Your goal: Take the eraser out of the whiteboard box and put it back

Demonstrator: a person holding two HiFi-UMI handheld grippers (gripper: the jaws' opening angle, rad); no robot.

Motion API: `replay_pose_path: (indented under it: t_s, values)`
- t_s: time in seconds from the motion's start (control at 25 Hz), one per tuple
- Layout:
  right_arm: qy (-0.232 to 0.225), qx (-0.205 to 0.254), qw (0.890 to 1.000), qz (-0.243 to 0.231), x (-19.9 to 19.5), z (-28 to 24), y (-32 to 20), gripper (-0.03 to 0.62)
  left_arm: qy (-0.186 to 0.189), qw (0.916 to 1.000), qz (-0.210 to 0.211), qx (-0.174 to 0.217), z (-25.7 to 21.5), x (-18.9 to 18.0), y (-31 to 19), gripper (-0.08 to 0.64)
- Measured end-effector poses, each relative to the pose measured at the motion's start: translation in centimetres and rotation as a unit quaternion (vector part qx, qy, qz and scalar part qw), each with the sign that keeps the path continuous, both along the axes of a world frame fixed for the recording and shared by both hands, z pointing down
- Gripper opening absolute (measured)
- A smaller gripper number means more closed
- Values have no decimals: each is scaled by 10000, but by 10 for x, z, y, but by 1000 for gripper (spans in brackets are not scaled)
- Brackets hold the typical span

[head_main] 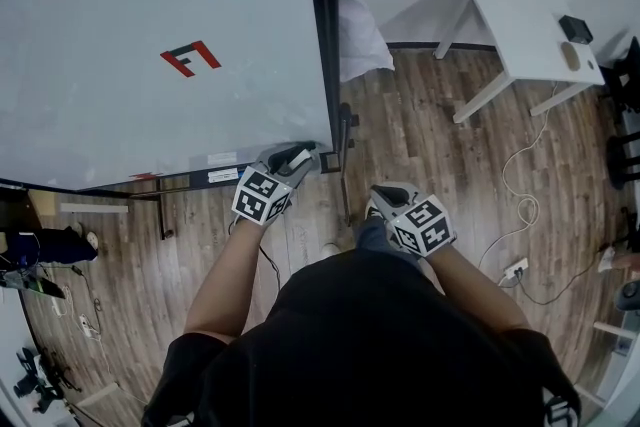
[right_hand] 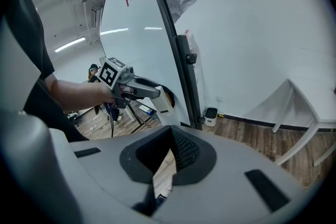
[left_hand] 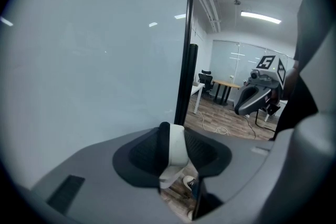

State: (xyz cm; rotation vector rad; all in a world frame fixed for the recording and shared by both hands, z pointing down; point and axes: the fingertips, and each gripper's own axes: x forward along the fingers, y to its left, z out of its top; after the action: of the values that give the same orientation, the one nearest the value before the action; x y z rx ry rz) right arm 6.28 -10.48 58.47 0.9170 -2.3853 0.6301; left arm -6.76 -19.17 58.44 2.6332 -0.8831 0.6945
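At the whiteboard's (head_main: 150, 35) lower right corner | my left gripper (head_main: 296, 159) clamps the white eraser (left_hand: 176, 148) between its pads, just off the board's bottom edge | my right gripper (head_main: 392, 199), jaws together on nothing, hangs right of the whiteboard, apart from it

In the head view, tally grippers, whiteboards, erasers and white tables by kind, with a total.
Grippers: 2, the left gripper and the right gripper
Whiteboard: 1
Eraser: 1
White table: 1
Total: 5
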Motion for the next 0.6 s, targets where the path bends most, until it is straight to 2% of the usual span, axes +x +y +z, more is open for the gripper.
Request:
replay_pose_path:
  t_s: [0.6]
  values:
    - [-104, -13, 9999, 54, -5, 1, 8, -6, 68, 9997, -174, 127, -25, -19, 14, 156]
